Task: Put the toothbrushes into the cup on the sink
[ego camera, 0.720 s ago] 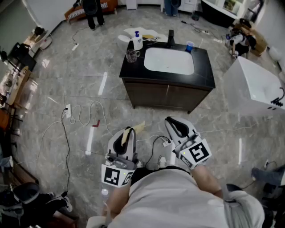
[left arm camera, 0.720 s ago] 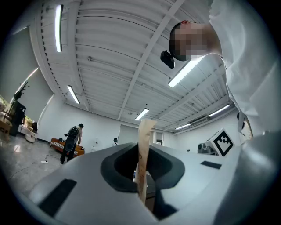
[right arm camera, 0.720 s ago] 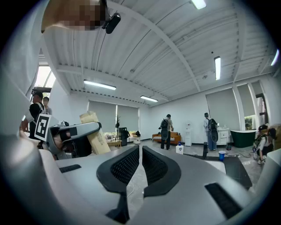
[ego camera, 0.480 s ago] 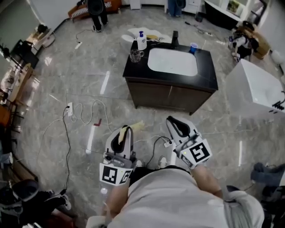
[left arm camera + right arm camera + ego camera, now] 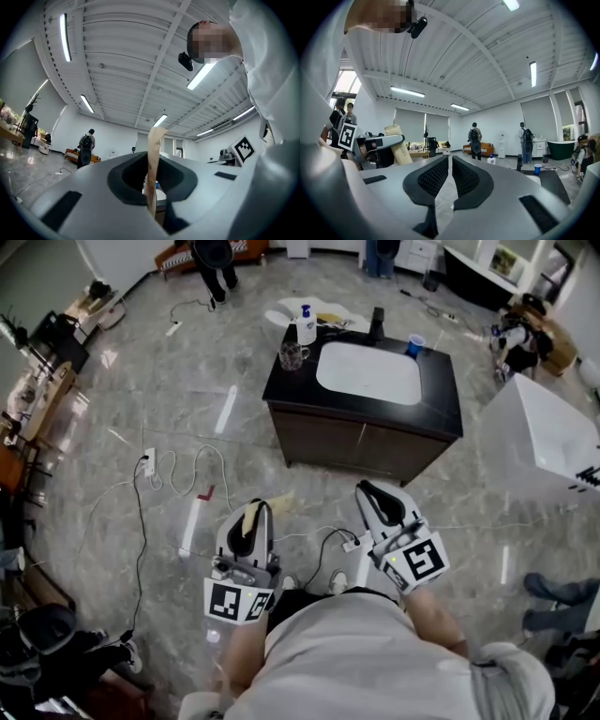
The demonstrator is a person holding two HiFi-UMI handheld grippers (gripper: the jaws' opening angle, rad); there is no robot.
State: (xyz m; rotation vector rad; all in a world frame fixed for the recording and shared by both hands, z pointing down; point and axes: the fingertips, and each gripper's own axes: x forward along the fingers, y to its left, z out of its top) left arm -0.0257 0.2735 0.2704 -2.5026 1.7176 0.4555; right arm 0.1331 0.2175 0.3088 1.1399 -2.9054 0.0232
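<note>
My left tool (image 5: 246, 521) is clamped on a flat tan pack (image 5: 153, 157). The pack stands on edge between the jaws and pokes out past the tips. No idea what's inside it, can't see. My right tool (image 5: 380, 505) has its jaws pressed together with just a thin slit between the pads and nothing in it. The two tools are side by side in front of my chest, a bit apart, over the grey floor (image 5: 141, 399).

Further out, well away from both tools, there's the black-topped table (image 5: 441, 404) with the white sink (image 5: 368, 373) set into it. The blue cup (image 5: 415, 345) sits on the table's far right corner, just beside the sink. On the far left corner is a glass mug (image 5: 292, 356), with a white pump bottle (image 5: 306, 326) right behind it. A dark tap (image 5: 377, 324) stands at the sink's far edge, between the bottle and the cup.

Right of the table is a white tub (image 5: 544, 442). On the floor to my left, white cables (image 5: 178, 474) loop out from a power strip (image 5: 147, 461), and another cable (image 5: 323, 545) lies between the two tools. At the far end of the room stands a person (image 5: 217, 259) in dark clothes.
</note>
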